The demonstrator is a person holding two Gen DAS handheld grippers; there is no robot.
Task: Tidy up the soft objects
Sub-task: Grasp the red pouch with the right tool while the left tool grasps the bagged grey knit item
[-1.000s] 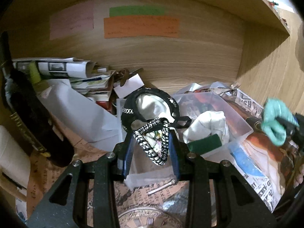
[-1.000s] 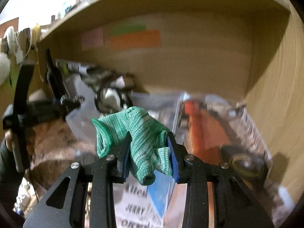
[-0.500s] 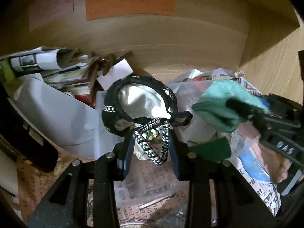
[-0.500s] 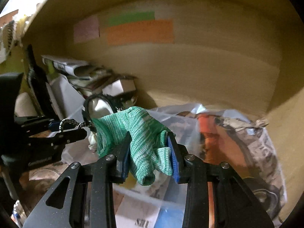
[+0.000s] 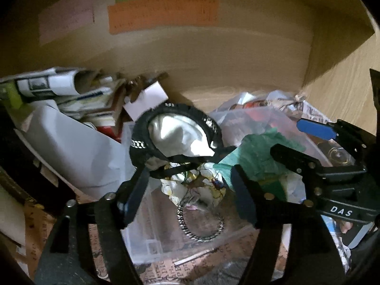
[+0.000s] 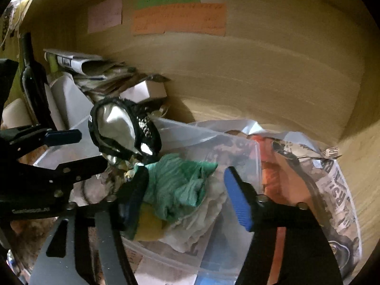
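Both grippers hang over a clear plastic bin [image 5: 237, 235] [image 6: 213, 137] of soft things. The jaws of my left gripper [image 5: 190, 180] [image 6: 78, 149] are opening, with nothing pressed between them. Below them in the bin lie a floral cloth [image 5: 197, 185] and its black-and-white cord loop [image 5: 199, 223]. A black-rimmed pouch with a white lining [image 5: 175, 137] [image 6: 118, 123] leans on the bin's far side. My right gripper [image 6: 185, 175] [image 5: 294, 140] is opening too. The green knit cloth [image 6: 175, 185] [image 5: 258, 152] rests on the pile between its jaws, clear of the blue right pad.
Rolled newspapers [image 5: 47, 85], a white box [image 5: 147, 99] and a large white sheet [image 5: 78, 152] crowd the shelf's left side. A dark bottle [image 6: 33, 80] stands far left. Coloured notes [image 5: 163, 11] hang on the wooden back wall. Newspaper [image 6: 337, 190] lies right of the bin.
Both grippers have opened. The floral cloth with its cord dropped from the left jaws into the bin. The right gripper came in over the bin and the green cloth slumped onto the pile.
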